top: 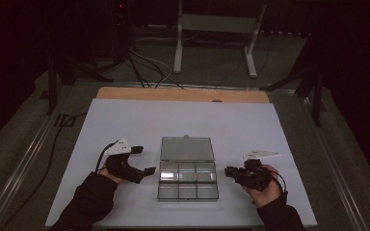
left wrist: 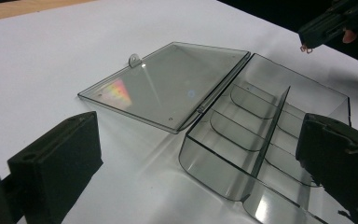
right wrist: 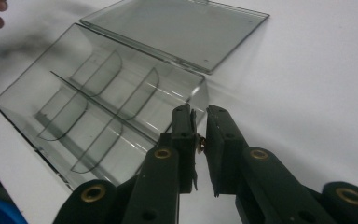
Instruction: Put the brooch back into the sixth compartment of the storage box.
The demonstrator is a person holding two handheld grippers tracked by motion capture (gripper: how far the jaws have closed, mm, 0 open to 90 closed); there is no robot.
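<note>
A clear plastic compartment box [top: 188,186] lies open at mid-table, its lid [top: 187,148] flat behind it. Its several compartments [right wrist: 98,107] look empty. My left gripper [top: 144,160] rests left of the box with its jaws spread wide and nothing between them; in the left gripper view the box [left wrist: 261,140] lies ahead of the left gripper [left wrist: 199,123]. My right gripper [top: 227,171] hovers just right of the box, jaws nearly together. A small brass-coloured piece [right wrist: 199,142] is pinched between the right gripper [right wrist: 199,112] jaws. It hangs like a tiny hook [left wrist: 304,47] from them.
A white sheet [top: 125,120] covers the table; a strip of bare wood [top: 173,94] shows along the far edge. Beyond the table are cables [top: 144,67] and a white stand's legs [top: 212,43] on a dark floor.
</note>
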